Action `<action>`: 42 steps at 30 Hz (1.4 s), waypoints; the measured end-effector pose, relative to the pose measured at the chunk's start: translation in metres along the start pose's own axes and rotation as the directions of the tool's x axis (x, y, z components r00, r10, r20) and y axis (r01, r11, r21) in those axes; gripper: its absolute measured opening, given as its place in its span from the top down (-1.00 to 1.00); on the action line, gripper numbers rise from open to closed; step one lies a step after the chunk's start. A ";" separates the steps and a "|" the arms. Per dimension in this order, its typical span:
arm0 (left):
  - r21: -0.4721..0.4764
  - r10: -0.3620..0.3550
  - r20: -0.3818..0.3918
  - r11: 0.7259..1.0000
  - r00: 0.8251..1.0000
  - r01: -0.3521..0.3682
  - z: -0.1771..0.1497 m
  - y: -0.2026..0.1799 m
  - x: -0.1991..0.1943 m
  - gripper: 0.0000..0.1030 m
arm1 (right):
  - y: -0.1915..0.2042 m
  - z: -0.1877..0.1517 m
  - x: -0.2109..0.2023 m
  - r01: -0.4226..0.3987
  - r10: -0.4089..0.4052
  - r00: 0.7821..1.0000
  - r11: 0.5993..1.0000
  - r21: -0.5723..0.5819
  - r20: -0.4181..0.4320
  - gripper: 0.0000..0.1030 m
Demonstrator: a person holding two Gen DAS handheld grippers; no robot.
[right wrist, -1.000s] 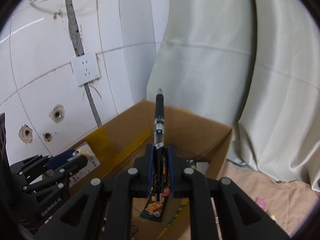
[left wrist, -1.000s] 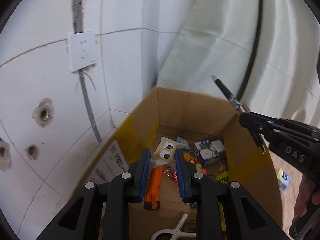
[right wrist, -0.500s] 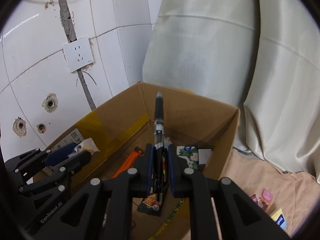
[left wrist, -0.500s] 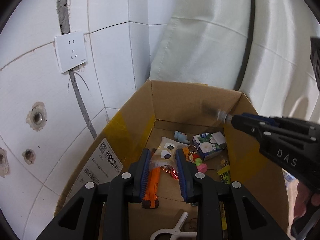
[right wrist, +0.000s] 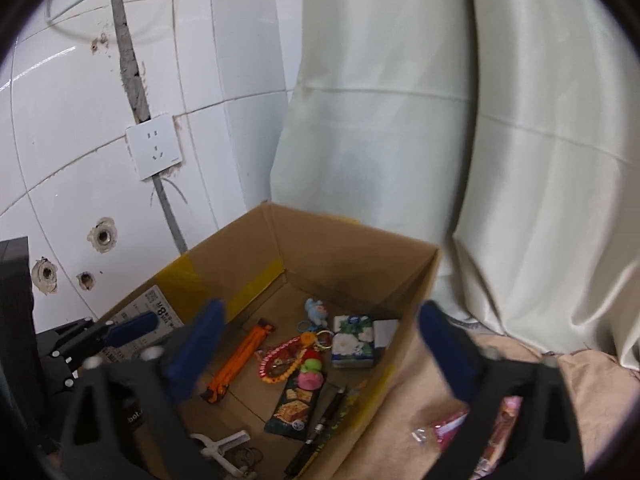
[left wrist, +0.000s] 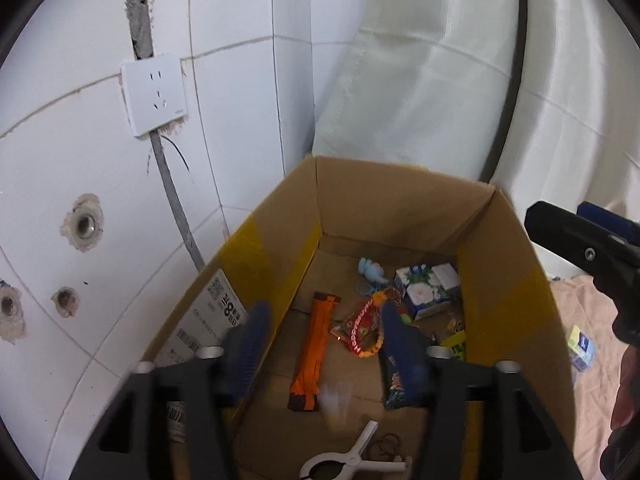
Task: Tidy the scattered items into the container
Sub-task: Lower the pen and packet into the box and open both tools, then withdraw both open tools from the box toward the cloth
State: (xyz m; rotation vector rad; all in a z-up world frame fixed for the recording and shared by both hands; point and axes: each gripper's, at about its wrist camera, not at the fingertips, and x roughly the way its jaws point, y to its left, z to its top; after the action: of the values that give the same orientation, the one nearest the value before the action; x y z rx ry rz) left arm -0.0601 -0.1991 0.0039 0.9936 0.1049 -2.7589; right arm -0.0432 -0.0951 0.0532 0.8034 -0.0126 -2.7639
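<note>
An open cardboard box [left wrist: 404, 208] [right wrist: 352, 248] stands against the tiled wall. Both grippers hover over it, open and empty. My left gripper [left wrist: 324, 328] has a blurred pale small item [left wrist: 335, 398] falling below it inside the box. My right gripper [right wrist: 320, 340] is spread wide; the black pen [right wrist: 320, 428] lies on the box floor by the right wall. The box holds an orange strap [left wrist: 314, 356], a tissue pack [right wrist: 354, 340], a dark snack packet [right wrist: 298, 410], a bead bracelet [right wrist: 280, 364] and a white clamp [left wrist: 352, 456].
Pink snack packets [right wrist: 468, 432] lie on the beige cloth right of the box. A small blue and yellow pack [left wrist: 582, 344] lies there too. A white curtain [right wrist: 440, 140] hangs behind. A wall socket [left wrist: 154, 100] is on the tiles at left.
Both grippers have opened. The right one let go of the pen, which now lies in the box. The left one let go of the pale googly-eyed item, now dropping.
</note>
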 end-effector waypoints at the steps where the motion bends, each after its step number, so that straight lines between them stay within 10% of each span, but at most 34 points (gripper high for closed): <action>1: -0.012 -0.015 0.011 1.000 1.000 0.015 0.001 0.001 -0.004 -0.68 | -0.001 0.001 -0.002 0.005 -0.005 1.000 1.000 0.000 0.005 -1.00; 4: -0.010 0.001 0.041 1.000 0.999 0.000 0.004 -0.001 -0.013 -0.96 | -0.007 0.002 -0.008 0.018 -0.019 1.000 1.000 0.018 0.025 -1.00; 23: 0.144 -0.191 0.226 0.976 0.955 0.161 0.016 -0.134 -0.084 -0.97 | -0.153 -0.021 -0.128 0.264 -0.294 0.949 0.940 0.217 0.116 -1.00; 42: 0.222 -0.321 0.019 0.925 0.947 0.309 -0.054 -0.266 -0.027 -0.97 | -0.249 -0.129 -0.128 0.325 -0.321 0.945 0.890 0.319 -0.064 -1.00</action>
State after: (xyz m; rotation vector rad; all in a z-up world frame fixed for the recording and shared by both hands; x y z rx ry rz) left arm -0.0641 0.0726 -0.0219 1.0306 -0.0511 -3.1453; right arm 0.0670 0.1859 -0.0087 0.9781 -0.3786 -3.1226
